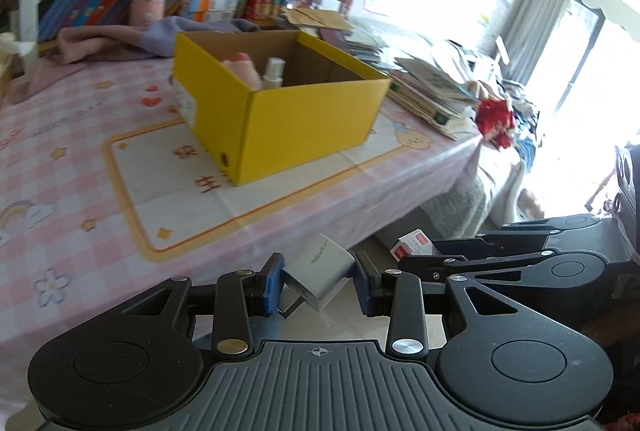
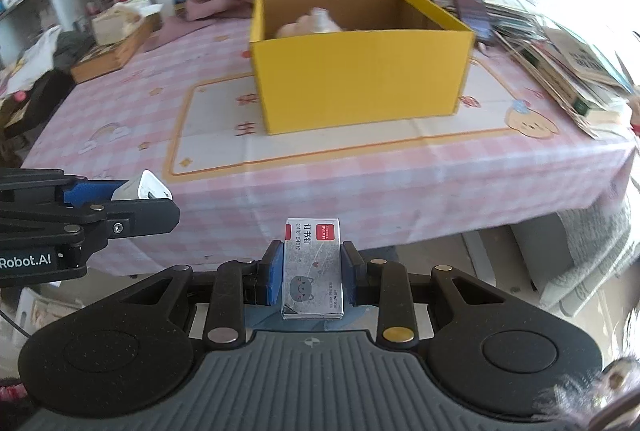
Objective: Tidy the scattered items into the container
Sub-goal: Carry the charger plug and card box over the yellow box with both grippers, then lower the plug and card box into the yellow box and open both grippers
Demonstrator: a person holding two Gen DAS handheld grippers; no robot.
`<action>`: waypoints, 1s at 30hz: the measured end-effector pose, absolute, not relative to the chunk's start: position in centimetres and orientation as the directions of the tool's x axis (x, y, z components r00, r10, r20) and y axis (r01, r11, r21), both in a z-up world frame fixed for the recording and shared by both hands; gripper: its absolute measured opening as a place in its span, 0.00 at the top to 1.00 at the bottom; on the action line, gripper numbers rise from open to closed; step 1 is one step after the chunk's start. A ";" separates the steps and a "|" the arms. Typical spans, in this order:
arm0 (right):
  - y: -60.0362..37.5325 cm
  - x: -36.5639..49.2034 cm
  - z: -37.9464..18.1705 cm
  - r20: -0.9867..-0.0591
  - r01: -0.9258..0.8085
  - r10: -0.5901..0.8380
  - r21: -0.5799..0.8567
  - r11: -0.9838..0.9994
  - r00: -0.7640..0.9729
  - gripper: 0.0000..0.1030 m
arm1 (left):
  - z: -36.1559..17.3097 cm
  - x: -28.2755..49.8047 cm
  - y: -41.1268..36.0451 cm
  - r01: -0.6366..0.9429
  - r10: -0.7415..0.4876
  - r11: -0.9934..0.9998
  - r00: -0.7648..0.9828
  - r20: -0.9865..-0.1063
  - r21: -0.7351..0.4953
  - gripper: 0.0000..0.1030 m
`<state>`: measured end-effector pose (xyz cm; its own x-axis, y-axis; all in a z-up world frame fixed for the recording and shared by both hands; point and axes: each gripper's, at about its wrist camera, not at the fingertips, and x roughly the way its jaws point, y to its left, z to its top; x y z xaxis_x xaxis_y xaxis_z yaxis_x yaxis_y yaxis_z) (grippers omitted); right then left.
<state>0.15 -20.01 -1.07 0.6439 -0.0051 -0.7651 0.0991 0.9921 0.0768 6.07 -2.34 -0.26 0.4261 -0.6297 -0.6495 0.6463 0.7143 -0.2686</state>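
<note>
The small box (image 2: 312,268) pinched between the right claw's pads carries the Chinese heading "订书钉" beside two red labels, and under it "24/6" with a further figure too small to make out; a cat-face drawing sits toward its 6 o'clock end. At 9 o'clock in the right wrist view, the body of the left claw's tool (image 2: 40,262) bears white lettering that reads "Robot.AI", cut off at the frame edge. The pink checked cloth on the worktop (image 2: 320,167) shows red Chinese characters, too blurred to read.
</note>
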 end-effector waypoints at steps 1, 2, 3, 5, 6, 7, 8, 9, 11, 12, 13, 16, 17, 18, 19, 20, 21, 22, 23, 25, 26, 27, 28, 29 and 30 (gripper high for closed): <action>-20.3 0.1 -1.1 -0.765 0.107 -0.009 0.078 0.991 0.643 0.73 | -0.3 6.1 -2.8 0.654 -0.633 0.708 0.418 -0.652 -0.268 0.66; -20.7 0.0 -1.1 -0.766 0.116 -0.014 0.080 0.990 0.642 0.73 | -0.4 6.2 -3.3 0.661 -0.635 0.702 0.411 -0.654 -0.266 0.66; -21.1 0.0 -1.2 -0.767 0.125 -0.017 0.082 0.989 0.641 0.73 | -0.4 6.2 -3.7 0.668 -0.637 0.696 0.404 -0.657 -0.264 0.66; -21.7 -0.2 -1.3 -0.768 0.142 -0.023 0.089 0.986 0.640 0.73 | -0.5 6.3 -4.6 0.682 -0.639 0.684 0.391 -0.662 -0.258 0.66; -22.0 -0.2 -1.4 -0.769 0.149 -0.025 0.092 0.985 0.639 0.73 | -0.5 6.3 -5.0 0.687 -0.639 0.681 0.387 -0.665 -0.254 0.66; -22.3 -0.2 -1.4 -0.770 0.154 -0.026 0.094 0.984 0.638 0.73 | -0.5 6.4 -5.3 0.690 -0.638 0.679 0.385 -0.667 -0.251 0.66; -22.6 -0.1 -1.4 -0.770 0.158 -0.027 0.097 0.983 0.637 0.73 | -0.6 6.5 -5.6 0.693 -0.637 0.677 0.383 -0.669 -0.248 0.66; -22.8 0.0 -1.4 -0.771 0.161 -0.027 0.099 0.982 0.636 0.73 | -0.6 6.6 -5.9 0.694 -0.637 0.675 0.381 -0.670 -0.248 0.66; -23.3 0.2 -1.4 -0.771 0.164 -0.027 0.101 0.981 0.637 0.73 | -0.5 6.9 -6.3 0.696 -0.638 0.674 0.378 -0.671 -0.249 0.66; -23.4 0.4 -1.4 -0.770 0.165 -0.028 0.101 0.981 0.638 0.73 | -0.4 7.1 -6.5 0.697 -0.639 0.673 0.377 -0.670 -0.249 0.66; -23.6 0.6 -1.3 -0.769 0.165 -0.028 0.102 0.981 0.639 0.73 | -0.4 7.3 -6.7 0.697 -0.639 0.672 0.378 -0.670 -0.248 0.66; -24.3 1.4 -1.2 -0.765 0.158 -0.024 0.102 0.982 0.644 0.73 | -0.2 7.9 -7.3 0.698 -0.638 0.674 0.388 -0.665 -0.241 0.66; -24.5 1.7 -1.1 -0.763 0.154 -0.023 0.101 0.983 0.646 0.73 | -0.1 8.2 -7.5 0.697 -0.638 0.676 0.393 -0.662 -0.238 0.66; -24.7 2.1 -1.1 -0.761 0.151 -0.021 0.101 0.983 0.649 0.73 | 0.1 8.4 -7.7 0.698 -0.638 0.678 0.400 -0.658 -0.233 0.66; -24.9 2.4 -1.1 -0.758 0.147 -0.020 0.100 0.984 0.652 0.73 | 0.2 8.7 -7.9 0.698 -0.638 0.679 0.409 -0.653 -0.226 0.66; -25.1 2.8 -1.1 -0.756 0.143 -0.019 0.099 0.985 0.655 0.73 | 0.4 8.9 -8.1 0.698 -0.637 0.682 0.419 -0.647 -0.219 0.66; -25.4 3.2 -1.0 -0.751 0.141 -0.021 0.097 0.985 0.660 0.73 | 0.6 9.1 -8.3 0.698 -0.637 0.684 0.431 -0.639 -0.212 0.66; -25.7 3.6 -0.8 -0.744 0.142 -0.027 0.092 0.986 0.668 0.73 | 0.9 9.4 -8.4 0.696 -0.638 0.688 0.444 -0.629 -0.206 0.66; -26.0 3.9 -0.6 -0.736 0.146 -0.034 0.088 0.985 0.676 0.73 | 1.1 9.7 -8.6 0.694 -0.639 0.691 0.456 -0.619 -0.202 0.66; -26.9 4.6 -0.2 -0.719 0.151 -0.043 0.087 0.985 0.694 0.73 | 1.7 10.2 -8.9 0.691 -0.640 0.698 0.485 -0.597 -0.186 0.66; -27.4 5.0 0.2 -0.707 0.154 -0.049 0.086 0.984 0.706 0.73 | 2.1 10.6 -9.1 0.690 -0.639 0.702 0.500 -0.585 -0.177 0.66; -27.9 5.5 0.6 -0.696 0.155 -0.054 0.084 0.984 0.716 0.73 | 2.4 11.0 -9.3 0.686 -0.637 0.707 0.515 -0.573 -0.170 0.66; -28.3 5.9 0.9 -0.686 0.155 -0.056 0.083 0.984 0.725 0.73 | 2.7 11.4 -9.6 0.681 -0.636 0.713 0.529 -0.562 -0.167 0.66; -28.6 6.3 1.2 -0.676 0.151 -0.056 0.083 0.985 0.734 0.73 | 3.0 11.9 -9.8 0.675 -0.635 0.719 0.541 -0.551 -0.165 0.66; -29.0 6.8 1.6 -0.665 0.144 -0.053 0.082 0.986 0.745 0.73 | 3.3 12.4 -10.1 0.671 -0.634 0.724 0.553 -0.540 -0.163 0.66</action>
<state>6.78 -29.04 1.58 0.7454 -0.0534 -0.6645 0.1440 0.9862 0.0823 12.37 -10.10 3.26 0.5528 -0.6343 -0.5405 0.6706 0.7236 -0.1635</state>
